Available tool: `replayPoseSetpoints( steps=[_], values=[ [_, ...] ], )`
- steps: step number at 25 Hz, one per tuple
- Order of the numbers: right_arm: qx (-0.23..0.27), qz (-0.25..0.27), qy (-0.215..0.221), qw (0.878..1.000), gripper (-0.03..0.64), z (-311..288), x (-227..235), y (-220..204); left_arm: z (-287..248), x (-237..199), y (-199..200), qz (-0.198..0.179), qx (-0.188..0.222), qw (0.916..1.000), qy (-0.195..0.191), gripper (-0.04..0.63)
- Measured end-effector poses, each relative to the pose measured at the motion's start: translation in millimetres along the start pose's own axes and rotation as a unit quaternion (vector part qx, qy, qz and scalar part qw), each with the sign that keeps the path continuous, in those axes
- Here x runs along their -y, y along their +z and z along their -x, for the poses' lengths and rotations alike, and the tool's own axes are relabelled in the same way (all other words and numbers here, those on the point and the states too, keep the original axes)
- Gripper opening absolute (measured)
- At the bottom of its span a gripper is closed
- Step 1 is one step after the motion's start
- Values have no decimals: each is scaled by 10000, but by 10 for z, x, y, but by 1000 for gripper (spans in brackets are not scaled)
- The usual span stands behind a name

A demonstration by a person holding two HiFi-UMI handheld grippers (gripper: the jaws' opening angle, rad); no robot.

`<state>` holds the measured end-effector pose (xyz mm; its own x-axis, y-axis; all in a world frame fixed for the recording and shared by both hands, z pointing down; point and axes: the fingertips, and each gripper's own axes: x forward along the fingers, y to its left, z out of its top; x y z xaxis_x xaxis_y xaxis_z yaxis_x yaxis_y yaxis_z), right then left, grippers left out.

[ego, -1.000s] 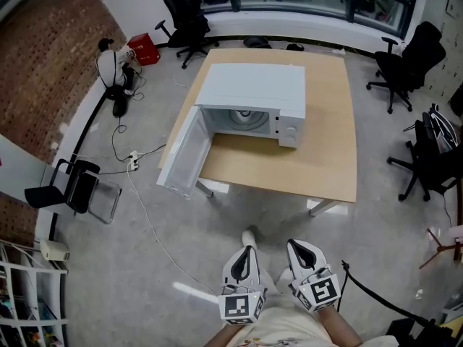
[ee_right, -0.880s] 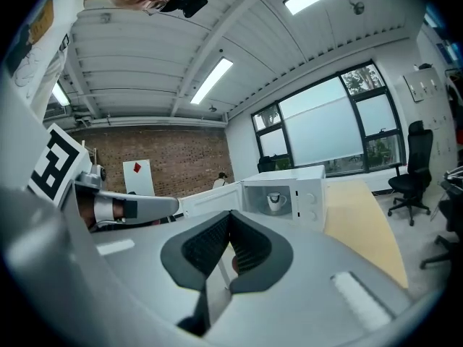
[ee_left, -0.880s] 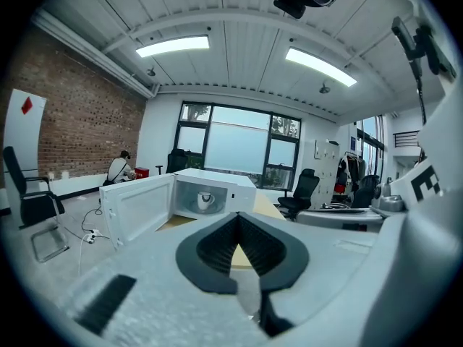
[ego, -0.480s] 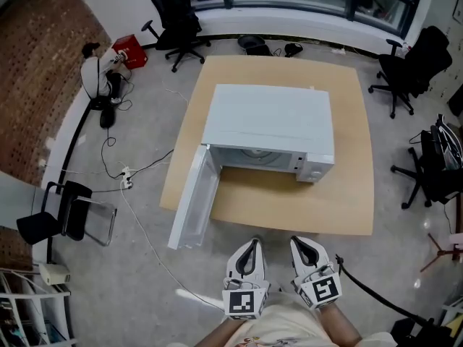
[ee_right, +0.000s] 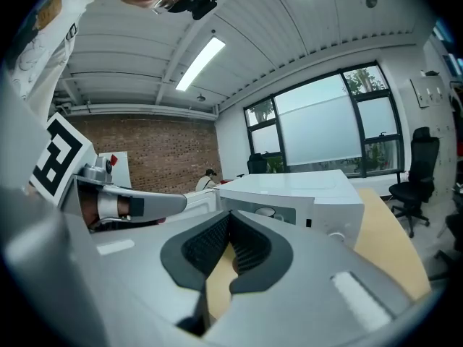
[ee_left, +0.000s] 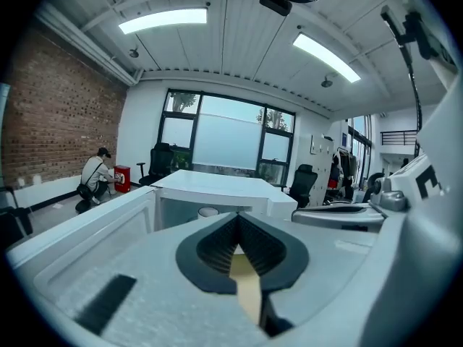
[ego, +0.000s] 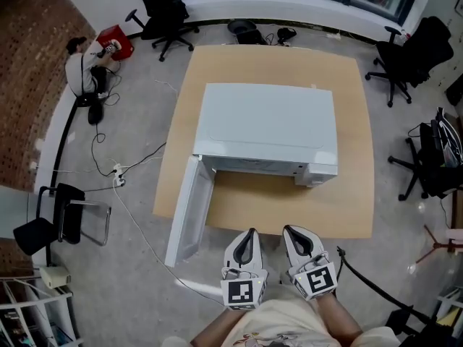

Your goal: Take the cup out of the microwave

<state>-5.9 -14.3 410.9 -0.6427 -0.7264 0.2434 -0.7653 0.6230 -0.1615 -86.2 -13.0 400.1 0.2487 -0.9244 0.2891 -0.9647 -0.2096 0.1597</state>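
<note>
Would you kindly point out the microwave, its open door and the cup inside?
microwave [ego: 268, 125], head view, middle of its top.
door [ego: 189, 210], head view, middle of the open panel.
cup [ee_left: 208, 212], left gripper view, its white rim.

no legible text, only patterned square markers [ego: 241, 293] on left gripper [ego: 251, 232], right gripper [ego: 288, 230]

I see the microwave [ego: 268, 125] on the middle of the bench [ego: 354, 201]. Its door [ego: 187, 212] stands open on the left and juts out past the bench's near edge. The cup [ee_left: 208, 212] sits inside the microwave. My left gripper [ego: 249, 233] and right gripper [ego: 291, 231] lie side by side at the bench's near edge. One office chair [ego: 163, 9] stands far left, another [ego: 405, 63] to the right. A person [ego: 79, 67] crouches far left.
</note>
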Motion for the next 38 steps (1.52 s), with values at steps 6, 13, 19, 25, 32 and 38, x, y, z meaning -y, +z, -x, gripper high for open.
replayPoseSetpoints(
  steps=[6, 13, 19, 25, 32, 38],
  values=[
    [-99, -67, 109, 9999, 8, -129, 199, -86, -331, -39, -152, -134, 6, 9998, 112, 2],
    [-179, -23, 49, 9998, 8, -556, 498, -271, -818, -270, -351, -192, -129, 9996, 152, 86],
    [-355, -63, 46, 9993, 8, -733, 674, -514, -1252, -392, -709, -101, -208, 9996, 142, 220],
    [-543, -161, 20, 9984, 8, -891, 674, -664, -1851, -670, -846, -160, -274, 9995, 69, 351],
    [-634, -229, 78, 9977, 8, -1054, 740, -775, -2685, -904, -892, -496, -86, 9987, -101, 439],
    [-654, -253, 51, 9975, 8, -1106, 807, -769, -3165, -957, -983, -782, -138, 9965, -277, 456]
  ],
)
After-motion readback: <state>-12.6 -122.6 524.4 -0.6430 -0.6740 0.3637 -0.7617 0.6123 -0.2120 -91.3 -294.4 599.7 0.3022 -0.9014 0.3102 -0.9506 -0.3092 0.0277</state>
